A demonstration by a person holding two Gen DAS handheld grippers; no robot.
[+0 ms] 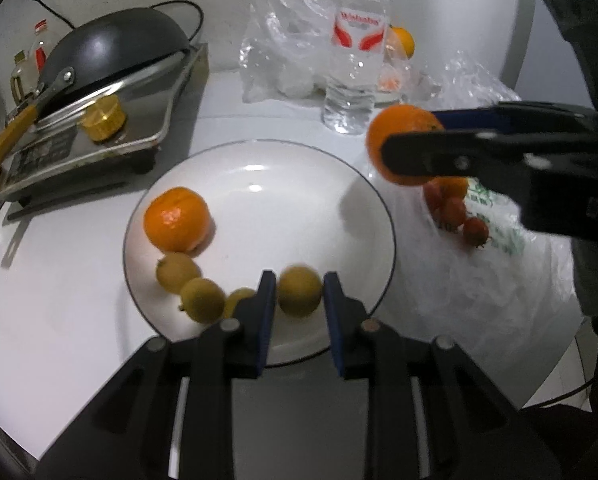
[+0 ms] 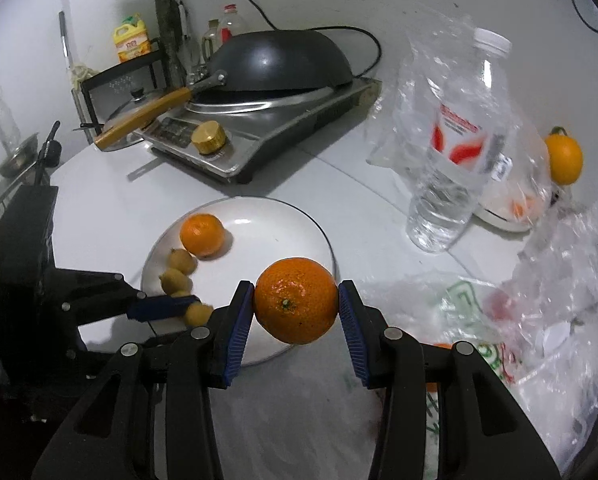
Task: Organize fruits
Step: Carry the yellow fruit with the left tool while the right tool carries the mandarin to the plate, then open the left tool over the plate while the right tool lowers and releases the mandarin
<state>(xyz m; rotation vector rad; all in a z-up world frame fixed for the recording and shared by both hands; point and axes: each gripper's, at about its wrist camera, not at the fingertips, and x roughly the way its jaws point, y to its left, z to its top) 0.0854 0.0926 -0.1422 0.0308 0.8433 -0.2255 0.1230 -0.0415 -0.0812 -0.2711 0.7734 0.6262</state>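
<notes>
Left gripper (image 1: 299, 280): pinches a small yellow-green fruit (image 1: 300, 290) between its blue pads, low over the near part of the plate; in the right wrist view it shows at the left, its tip by the plate's edge (image 2: 167, 307).
Right gripper (image 2: 297, 304): clamped on an orange (image 2: 295, 306), pads pressing both sides, stem end facing the camera; in the left wrist view it reaches in from the right with the orange (image 1: 399, 140) beside the plate's far right rim.
Plate (image 1: 259, 208): white, dark-rimmed, on the white table (image 1: 59, 280). It holds a second orange (image 1: 177, 219) at the left.
Small fruits: three more, yellow-green, lie in a curved row on the plate just below that orange (image 1: 203, 300), touching one another.
Bag (image 1: 479, 280): white plastic with green print, right of the plate; small red fruits (image 1: 455, 216) rest on it.
Bottle (image 1: 355, 60): clear, red label, upright beyond the plate.
Clear bags (image 1: 283, 40): crumpled, behind and beside the bottle.
Third orange (image 2: 563, 156): far right, behind the plastic.
Cooker (image 1: 111, 128): steel, gold knob, left of the plate, with a dark wok (image 1: 115, 44) on top, upside down.
</notes>
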